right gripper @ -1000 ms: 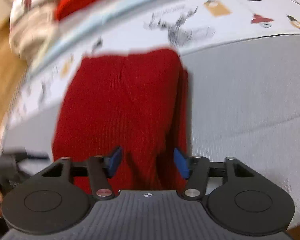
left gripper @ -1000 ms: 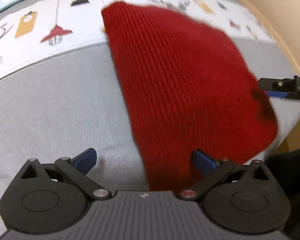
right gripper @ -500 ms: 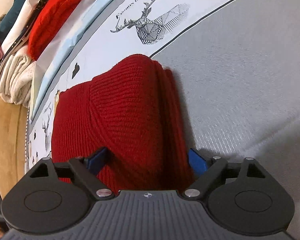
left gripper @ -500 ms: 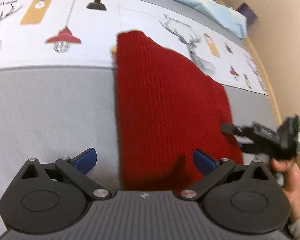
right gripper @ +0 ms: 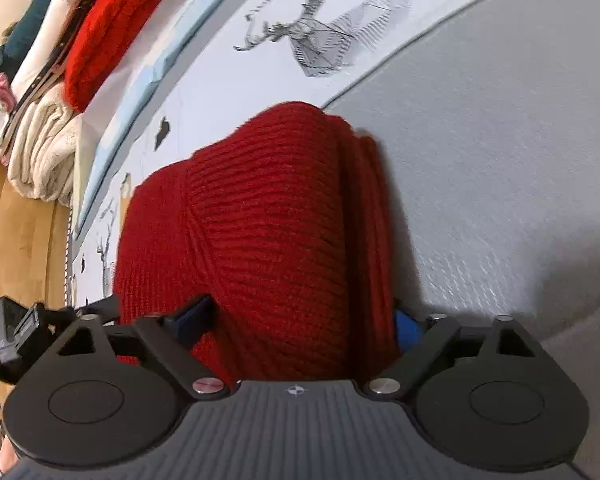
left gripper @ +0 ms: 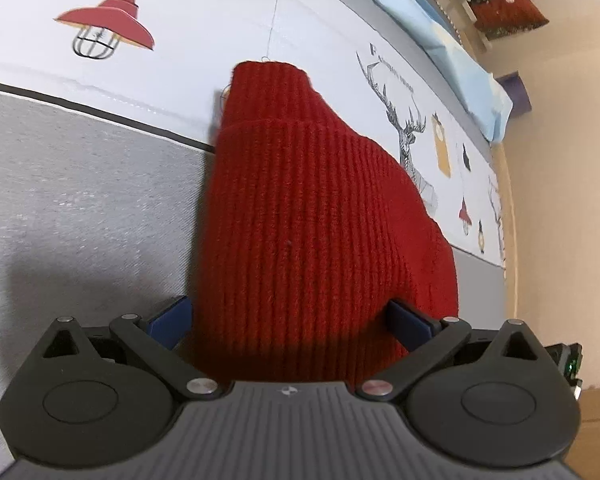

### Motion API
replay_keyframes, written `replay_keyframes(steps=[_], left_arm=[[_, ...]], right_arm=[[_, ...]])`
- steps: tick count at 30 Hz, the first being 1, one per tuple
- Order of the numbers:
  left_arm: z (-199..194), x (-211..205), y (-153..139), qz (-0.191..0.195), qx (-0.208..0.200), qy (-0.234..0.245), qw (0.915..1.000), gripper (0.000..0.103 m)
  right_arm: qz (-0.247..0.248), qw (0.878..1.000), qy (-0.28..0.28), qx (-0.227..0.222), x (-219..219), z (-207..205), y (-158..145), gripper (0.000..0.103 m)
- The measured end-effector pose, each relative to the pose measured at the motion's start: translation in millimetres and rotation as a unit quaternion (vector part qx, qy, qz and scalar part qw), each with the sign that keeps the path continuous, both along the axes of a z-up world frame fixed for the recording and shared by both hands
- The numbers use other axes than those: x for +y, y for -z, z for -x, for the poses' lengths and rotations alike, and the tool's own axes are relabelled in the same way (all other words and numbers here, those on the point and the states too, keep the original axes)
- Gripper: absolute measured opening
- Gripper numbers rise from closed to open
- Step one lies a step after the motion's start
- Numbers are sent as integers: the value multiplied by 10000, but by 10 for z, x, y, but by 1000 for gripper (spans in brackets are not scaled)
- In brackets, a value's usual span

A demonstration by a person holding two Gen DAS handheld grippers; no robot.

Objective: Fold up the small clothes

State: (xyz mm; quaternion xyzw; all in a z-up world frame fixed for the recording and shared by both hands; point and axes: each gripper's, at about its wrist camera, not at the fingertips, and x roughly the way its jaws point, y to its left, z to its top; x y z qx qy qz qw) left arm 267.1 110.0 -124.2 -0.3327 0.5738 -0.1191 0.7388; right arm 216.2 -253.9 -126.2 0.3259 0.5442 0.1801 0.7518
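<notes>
I moved both grippers closer; the sweater now sat between spread left gripper fingers, while the right gripper jaws were closing around its 6 o'clock edge, not pinching yet. Next: grip, fold toward 12 o'clock.

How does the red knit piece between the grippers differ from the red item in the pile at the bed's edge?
The red knit piece lies alone, folded, on the bed cover; the red item in the pile is stacked among other clothes. The first is darker, the second brighter. Both look knitted.

Small lettering above the deer print on the bedsheet is too blurred to read.
</notes>
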Motion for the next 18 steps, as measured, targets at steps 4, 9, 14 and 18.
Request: replay_keyframes(steps=[4, 9, 14, 18], left_arm=[[-98, -62, 49, -38, 29, -87, 10000, 103], [-200, -26, -306, -323, -440, -300, 9981, 70], [-369, 70, -648, -783, -1169, -131, 9900, 65], [-468, 255, -810, -1011, -1639, -351, 9807, 64]], right_arm=[[-35, 9999, 88, -127, 44, -53, -63, 63], [84, 9985, 234, -484, 97, -131, -234, 46], [-7, 9955, 406, -855, 217, -310, -368, 43], [15, 9900, 379, -1362, 463, -507, -560, 43]])
